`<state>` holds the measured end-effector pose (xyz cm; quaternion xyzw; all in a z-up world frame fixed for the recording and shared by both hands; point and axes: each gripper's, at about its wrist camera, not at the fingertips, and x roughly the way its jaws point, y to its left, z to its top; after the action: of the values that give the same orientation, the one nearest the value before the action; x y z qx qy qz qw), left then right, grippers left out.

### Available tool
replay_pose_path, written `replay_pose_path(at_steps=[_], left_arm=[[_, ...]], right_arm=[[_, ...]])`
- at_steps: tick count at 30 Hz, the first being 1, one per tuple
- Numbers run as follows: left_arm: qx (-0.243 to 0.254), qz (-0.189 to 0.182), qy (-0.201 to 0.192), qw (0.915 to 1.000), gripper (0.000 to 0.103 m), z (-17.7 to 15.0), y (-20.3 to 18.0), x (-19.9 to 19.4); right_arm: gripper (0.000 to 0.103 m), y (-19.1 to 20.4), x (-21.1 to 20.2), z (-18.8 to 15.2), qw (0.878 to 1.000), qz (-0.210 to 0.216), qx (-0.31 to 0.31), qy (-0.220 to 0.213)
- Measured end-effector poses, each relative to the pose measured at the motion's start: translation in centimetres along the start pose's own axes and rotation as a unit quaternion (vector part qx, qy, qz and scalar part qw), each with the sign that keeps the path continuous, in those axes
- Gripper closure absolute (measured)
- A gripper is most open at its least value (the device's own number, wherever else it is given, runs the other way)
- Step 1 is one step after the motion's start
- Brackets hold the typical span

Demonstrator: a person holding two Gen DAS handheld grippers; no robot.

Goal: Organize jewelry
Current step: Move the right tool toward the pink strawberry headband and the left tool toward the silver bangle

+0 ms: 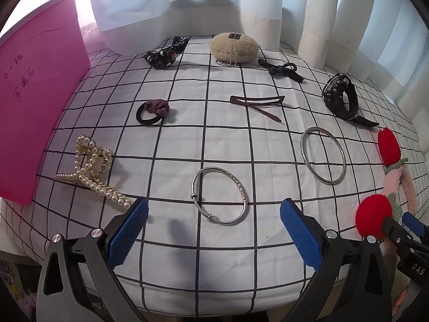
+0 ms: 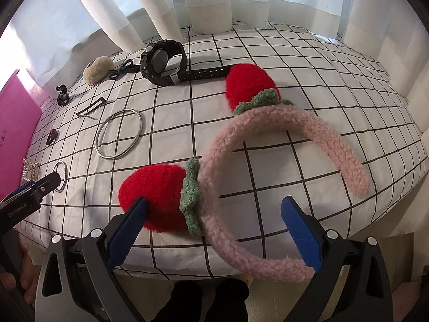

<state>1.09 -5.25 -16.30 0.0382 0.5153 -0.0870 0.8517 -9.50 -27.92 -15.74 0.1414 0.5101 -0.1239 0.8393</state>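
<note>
Our right claw point(image 2: 213, 220) stands wide apart around the near arc of the pink headband point(image 2: 270, 139), which lies on the checked bed cover point(image 2: 308, 61) with one red strawberry point(image 2: 158, 198) touching the left fingertip; nothing is gripped yet. We judge the step in hand to be taking the headband, and to do it well we should close on the fuzzy band itself, beside the green leaf, not on the soft berry, which would squash and slip. Our left claw point(image 1: 214, 222) is likewise released, hovering just short of the beaded silver bangle point(image 1: 221, 196). Only the left view shows the pink bin point(image 1: 40, 94) side-on and the pearl hair clip point(image 1: 91, 171) clearly; only the right view shows the headband's whole curve.
</note>
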Motion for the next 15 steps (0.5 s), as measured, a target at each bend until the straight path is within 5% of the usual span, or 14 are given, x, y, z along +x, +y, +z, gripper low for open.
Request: replay_pose_path(at_steps=[15], left_arm=[[0.008,0.005,0.009,0.9999,0.006,0.1,-1.1,2.0]], right_arm=[[0.009,0.4,0.9,0.2,0.999,0.050,-0.016,-0.001]])
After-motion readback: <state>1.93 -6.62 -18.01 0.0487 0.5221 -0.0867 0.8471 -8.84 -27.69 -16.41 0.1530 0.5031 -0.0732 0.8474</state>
